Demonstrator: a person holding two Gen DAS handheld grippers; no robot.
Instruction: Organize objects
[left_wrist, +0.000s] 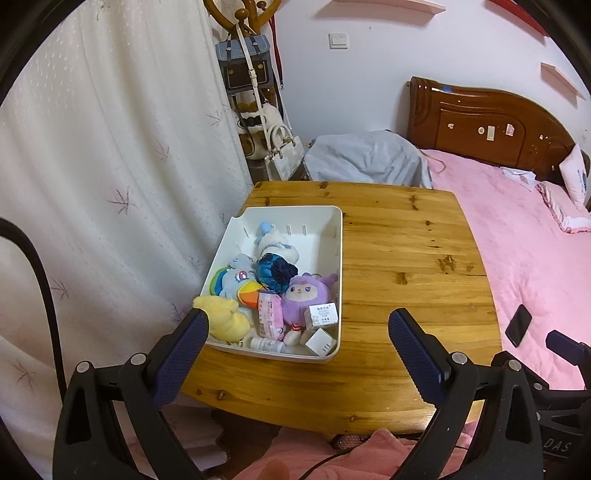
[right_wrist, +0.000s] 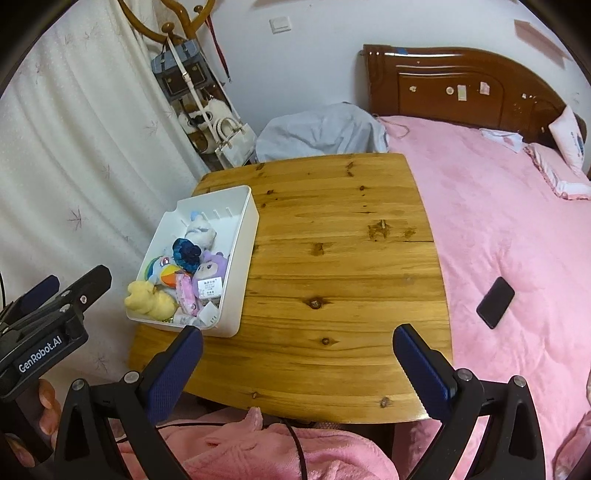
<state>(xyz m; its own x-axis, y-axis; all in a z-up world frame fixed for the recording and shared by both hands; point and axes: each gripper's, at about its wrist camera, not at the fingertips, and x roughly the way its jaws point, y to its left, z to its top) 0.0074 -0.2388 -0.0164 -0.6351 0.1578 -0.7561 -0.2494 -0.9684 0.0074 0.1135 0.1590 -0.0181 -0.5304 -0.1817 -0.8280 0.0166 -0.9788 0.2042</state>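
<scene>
Two grippers: left gripper (left_wrist: 297, 343) and right gripper (right_wrist: 297, 363) both spread wide, nothing between the jaws, both hanging above the near edge of the table.
Task things: a heap of small items in a white rectangular plastic bin (left_wrist: 340, 258), which sits on the left part of the round-cornered knotty wooden table (left_wrist: 406, 258), near its front-left edge.
Bin contents: purple plush doll (left_wrist: 304, 295), yellow plush (left_wrist: 221, 314), rainbow-maned blue plush pony (left_wrist: 236, 277), dark blue knitted ball (left_wrist: 275, 271), white-and-blue plush (left_wrist: 271, 240) at the back, pink packet (left_wrist: 269, 314), small white boxes (left_wrist: 323, 314), small white bottle (left_wrist: 264, 344) at the front.
Handling, plush: likely light, soft, squashy; pinch the body or head, grip should hold easily.
Handling, boxes: likely light, stiff card, crushable; take across the flat sides.
Handling, bottle: smooth, may slip or roll; grab across the middle.
Handling, bin: rigid, thin walls; take by the rim if it must shift.
In the way: items overlap, so pulling one may drag a neighbour; bin walls block low side approaches.
Around: rest of the table is bare; pink bedspread (right_wrist: 498, 229) to the right with a black phone (right_wrist: 495, 297) on it; white curtain (left_wrist: 92, 166) to the left; bags on a wooden rack (left_wrist: 251, 74) behind.
</scene>
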